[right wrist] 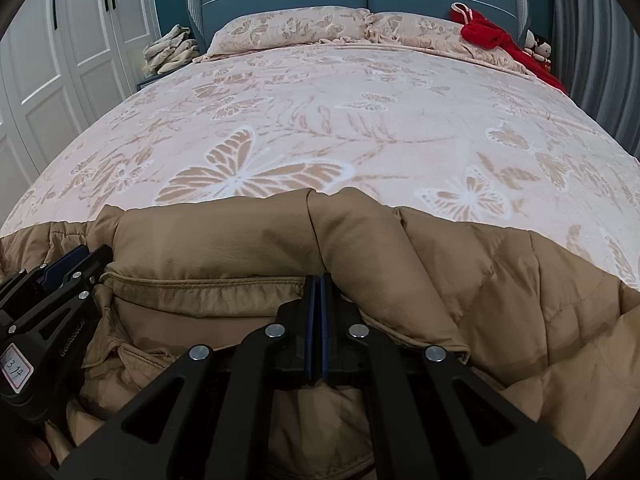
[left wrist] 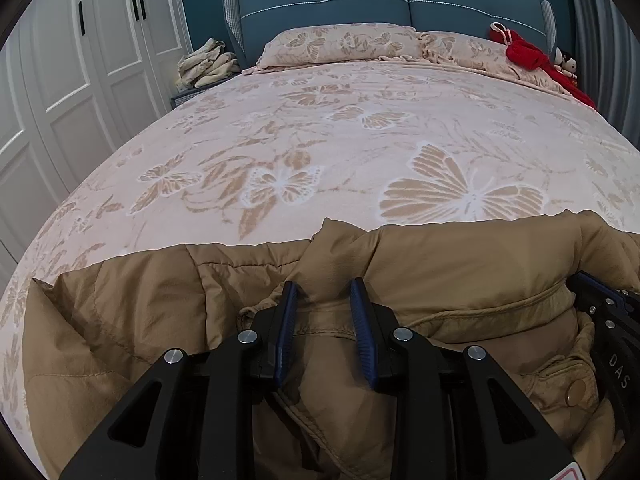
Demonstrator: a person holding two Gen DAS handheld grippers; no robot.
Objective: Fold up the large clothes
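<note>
A tan padded jacket [left wrist: 460, 276] lies at the near end of the bed and also fills the lower part of the right wrist view [right wrist: 224, 248]. My left gripper [left wrist: 324, 292] has its jaws a little apart, with a fold of the jacket's fabric between them. My right gripper [right wrist: 319, 280] is shut tight on a thin edge of the jacket at a seam. The right gripper shows at the right edge of the left wrist view [left wrist: 592, 292]. The left gripper shows at the left of the right wrist view [right wrist: 68, 264]. The two grippers are side by side.
The bed [left wrist: 320, 128] has a pink butterfly-print cover with two matching pillows [left wrist: 340, 46] at a blue headboard [left wrist: 328, 4]. A red garment [left wrist: 524, 54] lies at the far right. Folded cloth [left wrist: 208, 64] sits on a nightstand. White wardrobe doors [left wrist: 80, 80] stand at left.
</note>
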